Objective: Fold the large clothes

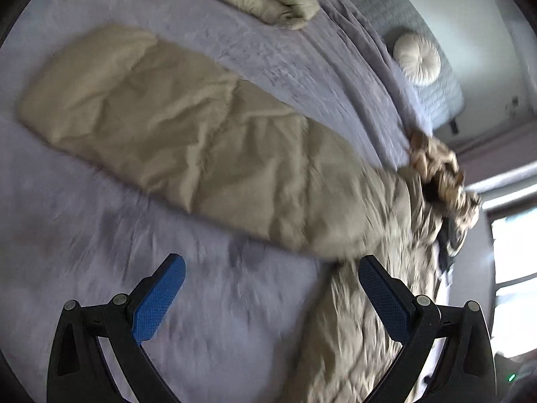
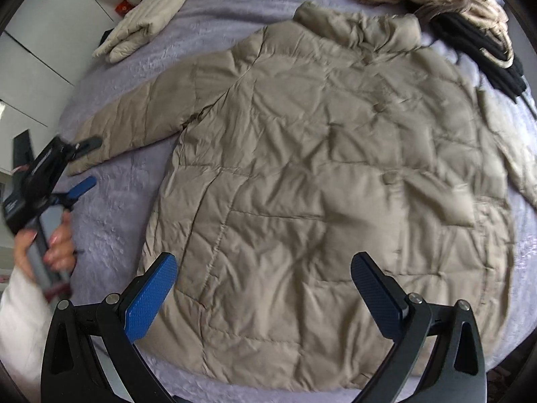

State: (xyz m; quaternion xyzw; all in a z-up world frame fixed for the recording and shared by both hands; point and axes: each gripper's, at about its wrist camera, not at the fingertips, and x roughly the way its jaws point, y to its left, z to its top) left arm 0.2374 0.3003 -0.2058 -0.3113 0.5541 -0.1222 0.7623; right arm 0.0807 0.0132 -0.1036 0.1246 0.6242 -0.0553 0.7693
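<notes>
- Right gripper [image 2: 263,288] hangs at the bottom of its own view, blue pads spread wide with nothing between them, hovering over the lower hem area of the beige puffer jacket [image 2: 322,181].
- Left gripper [image 1: 272,288] is released too: in the left wrist view its two blue fingers [image 1: 157,299] stand far apart over the lavender bedspread [image 1: 100,252], nothing gripped.
- From the right wrist view, the left gripper [image 2: 85,164] shows at the left edge of the frame, jaws parted right beside the cuff of the jacket's sleeve; contact can't be judged through the blur.
- A hand [image 2: 50,245] wraps the handle of that tool at the lower left, with a white sleeve [image 2: 20,319] below it.
- The jacket lies flat across the middle of the bedspread [image 2: 110,235], collar toward the top of the frame, one sleeve [image 1: 161,127] stretched out to the left.
- A folded cream garment [image 2: 147,23] sits at the upper left, well apart from the jacket.
- A heap of tan and black clothes [image 2: 453,3] rests at the upper right, just beside the collar.
- A round white cushion [image 1: 418,58] shows in the upper right of the left wrist view.
</notes>
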